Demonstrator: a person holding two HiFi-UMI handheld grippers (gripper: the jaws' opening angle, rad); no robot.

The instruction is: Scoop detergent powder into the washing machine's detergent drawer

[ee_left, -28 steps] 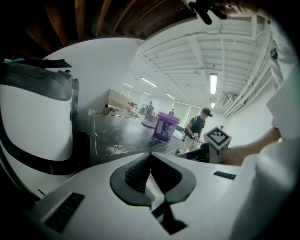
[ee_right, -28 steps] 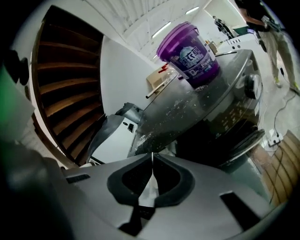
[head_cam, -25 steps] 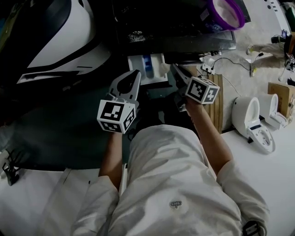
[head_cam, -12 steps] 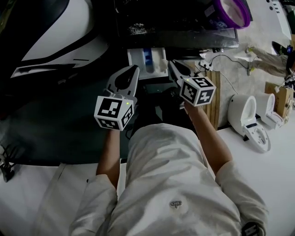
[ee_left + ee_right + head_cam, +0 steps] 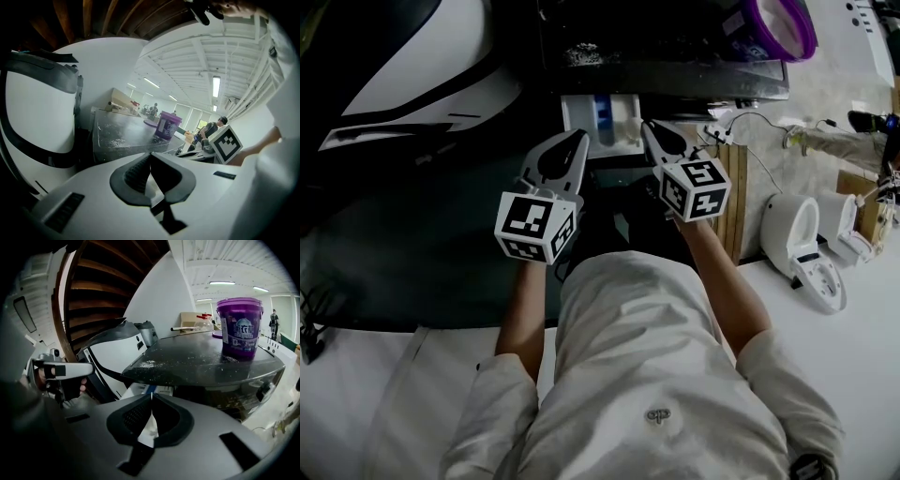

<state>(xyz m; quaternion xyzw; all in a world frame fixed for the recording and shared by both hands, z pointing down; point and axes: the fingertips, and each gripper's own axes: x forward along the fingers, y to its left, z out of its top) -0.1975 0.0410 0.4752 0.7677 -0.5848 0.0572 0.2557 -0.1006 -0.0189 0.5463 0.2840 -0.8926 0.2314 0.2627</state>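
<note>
Both sets of jaws are pinched shut with nothing in them: left gripper [image 5: 150, 154] and right gripper [image 5: 152, 395]. They're side by side just in front of the pulled-out white detergent drawer [image 5: 602, 123]. The purple detergent tub [image 5: 239, 327] sits up on the dark machine top [image 5: 197, 357], with some powder [image 5: 147, 363] spilled nearby.
</note>
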